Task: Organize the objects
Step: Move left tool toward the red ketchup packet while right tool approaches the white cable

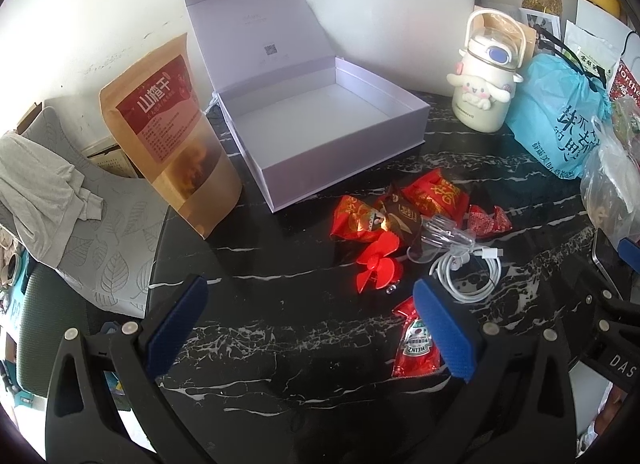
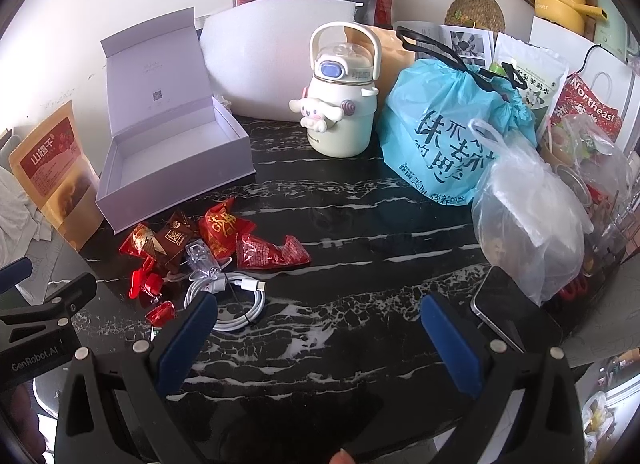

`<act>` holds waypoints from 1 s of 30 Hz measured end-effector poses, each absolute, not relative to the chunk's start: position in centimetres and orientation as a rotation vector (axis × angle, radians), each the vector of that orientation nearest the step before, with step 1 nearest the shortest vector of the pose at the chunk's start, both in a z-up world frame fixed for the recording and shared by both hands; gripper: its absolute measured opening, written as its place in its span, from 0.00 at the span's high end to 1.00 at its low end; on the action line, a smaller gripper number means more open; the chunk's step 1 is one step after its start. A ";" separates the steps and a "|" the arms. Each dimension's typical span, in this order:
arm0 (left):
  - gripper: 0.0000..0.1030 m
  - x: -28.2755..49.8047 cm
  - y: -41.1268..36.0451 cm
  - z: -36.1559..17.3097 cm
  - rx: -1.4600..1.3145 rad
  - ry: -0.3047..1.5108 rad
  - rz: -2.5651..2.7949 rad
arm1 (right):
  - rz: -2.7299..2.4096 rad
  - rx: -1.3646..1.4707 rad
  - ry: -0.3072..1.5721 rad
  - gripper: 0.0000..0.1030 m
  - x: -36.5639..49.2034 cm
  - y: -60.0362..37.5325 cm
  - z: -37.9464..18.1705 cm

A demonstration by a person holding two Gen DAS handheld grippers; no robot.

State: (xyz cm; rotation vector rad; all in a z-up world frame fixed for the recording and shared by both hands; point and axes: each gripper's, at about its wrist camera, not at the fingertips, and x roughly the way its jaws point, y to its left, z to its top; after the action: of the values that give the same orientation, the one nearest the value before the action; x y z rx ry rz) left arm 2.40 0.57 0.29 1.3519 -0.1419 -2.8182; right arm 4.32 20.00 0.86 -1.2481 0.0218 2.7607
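**Both grippers empty over the cluttered worktop**

The left gripper [image 1: 310, 328] and right gripper [image 2: 316, 344] hung with jaws wide apart, holding nothing. The open white box [image 1: 320, 136] sat empty on the black worktop [image 2: 340, 224]. Red snack packets [image 1: 400, 208], a white cable [image 1: 468, 272] and a ketchup sachet [image 1: 416, 348] lay loose just in front of it.

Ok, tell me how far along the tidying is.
Done: nothing visible yet; the open white box holds nothing.

In hand: nothing. The left gripper and right gripper are both open over the black table.

Left: the red snack packets, red fan, white cable and ketchup sachet lie loose in front of the box.
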 end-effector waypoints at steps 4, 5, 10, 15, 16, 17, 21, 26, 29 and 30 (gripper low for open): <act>0.00 2.4 0.5 0.3 1.358 -0.139 -2.818 | 2.759 -1.253 0.023 0.01 4.3 20.0 0.8; 0.00 2.4 0.5 0.3 1.358 -0.138 -2.818 | 2.760 -1.254 0.024 0.01 4.3 20.0 0.8; 0.00 2.4 0.6 0.2 1.362 -0.146 -2.813 | 2.764 -1.261 0.020 0.01 4.3 20.0 0.7; 0.00 2.4 0.5 0.2 1.367 -0.143 -2.814 | 2.766 -1.264 0.020 0.01 4.3 19.9 0.7; 0.00 2.3 0.4 0.2 1.366 -0.140 -2.813 | 2.766 -1.264 0.021 0.01 4.3 19.9 0.7; 0.00 2.3 0.4 0.2 1.368 -0.138 -2.813 | 2.767 -1.264 0.022 0.01 4.2 19.9 0.7; 0.00 2.2 0.2 0.1 1.372 -0.130 -2.809 | 2.767 -1.265 0.023 0.01 4.2 19.9 0.7; 0.00 2.1 0.1 0.2 1.378 -0.130 -2.807 | 2.767 -1.267 0.020 0.01 4.2 19.9 0.7; 0.00 2.1 0.0 0.1 1.383 -0.129 -2.806 | 2.771 -1.269 0.016 0.01 4.2 19.8 0.7; 0.00 2.1 0.1 0.1 1.385 -0.129 -2.806 | 2.772 -1.270 0.014 0.01 4.2 19.8 0.6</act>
State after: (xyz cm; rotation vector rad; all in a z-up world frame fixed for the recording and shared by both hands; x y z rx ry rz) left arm 2.07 0.05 0.10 1.3847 -0.1289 -2.8060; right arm 4.17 19.81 0.63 -1.2699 0.0144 2.7720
